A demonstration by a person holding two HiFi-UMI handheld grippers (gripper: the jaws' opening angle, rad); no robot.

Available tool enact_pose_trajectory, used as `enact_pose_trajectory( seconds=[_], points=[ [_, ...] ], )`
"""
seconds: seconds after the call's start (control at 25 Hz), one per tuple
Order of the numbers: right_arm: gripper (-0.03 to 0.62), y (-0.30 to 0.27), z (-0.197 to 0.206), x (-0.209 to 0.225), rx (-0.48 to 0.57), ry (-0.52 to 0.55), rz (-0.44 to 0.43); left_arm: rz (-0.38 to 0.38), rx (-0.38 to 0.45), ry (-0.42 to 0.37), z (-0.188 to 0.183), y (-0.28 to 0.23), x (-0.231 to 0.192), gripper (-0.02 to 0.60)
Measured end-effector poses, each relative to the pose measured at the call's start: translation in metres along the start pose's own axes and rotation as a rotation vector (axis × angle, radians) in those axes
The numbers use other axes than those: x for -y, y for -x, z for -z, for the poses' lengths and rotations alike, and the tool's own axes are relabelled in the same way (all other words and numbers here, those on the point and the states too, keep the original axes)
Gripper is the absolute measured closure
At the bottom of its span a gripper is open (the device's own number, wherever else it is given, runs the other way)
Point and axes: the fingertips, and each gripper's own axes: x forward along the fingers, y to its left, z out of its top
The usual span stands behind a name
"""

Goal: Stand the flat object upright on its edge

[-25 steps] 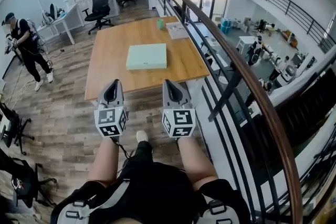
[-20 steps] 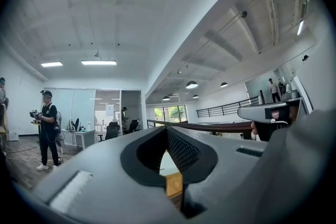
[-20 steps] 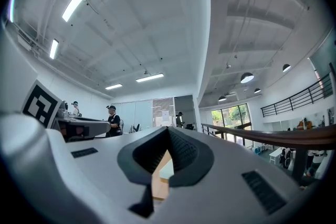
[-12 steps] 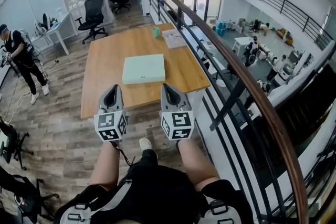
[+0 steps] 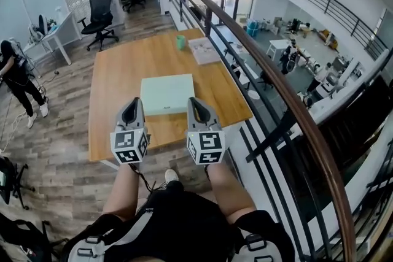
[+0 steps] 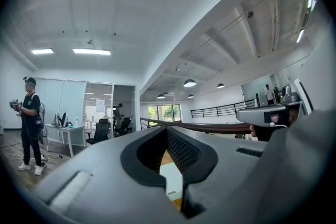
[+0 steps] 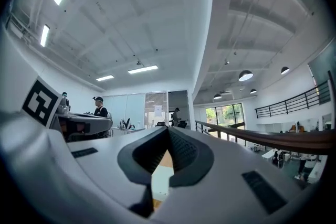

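Pale, perhaps foam, slab point(image 5: 167, 94) on table point(image 5: 116, 89)

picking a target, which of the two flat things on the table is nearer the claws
The pale green box in the middle of the table; the white booklet lies at the far end by the cup.

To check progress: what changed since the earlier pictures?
The person walked closer to the wooden table; the left gripper and right gripper now overlap its near edge in the head view. Nothing was gripped. Both stay shut, empty; the pale green box still lies flat.
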Motion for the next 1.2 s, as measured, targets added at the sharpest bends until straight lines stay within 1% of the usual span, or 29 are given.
enact_pose_trajectory(
  seconds=[0.16, 0.32, 0.48, 0.6, 0.8, 1.08, 1.2],
  points=[
    [0.591, -0.049, 0.011, 0.012, -0.012, -0.005, 0.015, 0.014, -0.008, 0.006, 0.011, -0.045, -0.023, 0.584],
    [0.591, -0.106, 0.017, 0.028, -0.032, -0.008, 0.031, 0.023, -0.013, 0.015, 0.012, -0.098, -0.049, 0.584],
    [0.591, -0.158, 0.018, 0.046, -0.053, -0.027, 0.048, 0.03, -0.031, 0.022, 0.011, -0.147, -0.07, 0.584],
    [0.591, -0.186, 0.026, 0.055, -0.064, -0.051, 0.064, 0.048, -0.055, 0.019, 0.019, -0.175, -0.083, 0.584],
    [0.591, -0.21, 0.048, 0.074, -0.097, -0.08, 0.085, 0.07, -0.088, 0.006, 0.034, -0.21, -0.088, 0.584],
    [0.591, -0.22, 0.068, 0.102, -0.15, -0.098, 0.104, 0.092, -0.135, -0.008, 0.052, -0.242, -0.082, 0.583],
    [0.591, -0.221, 0.076, 0.109, -0.172, -0.112, 0.11, 0.108, -0.173, -0.022, 0.063, -0.251, -0.081, 0.584]
  ],
)
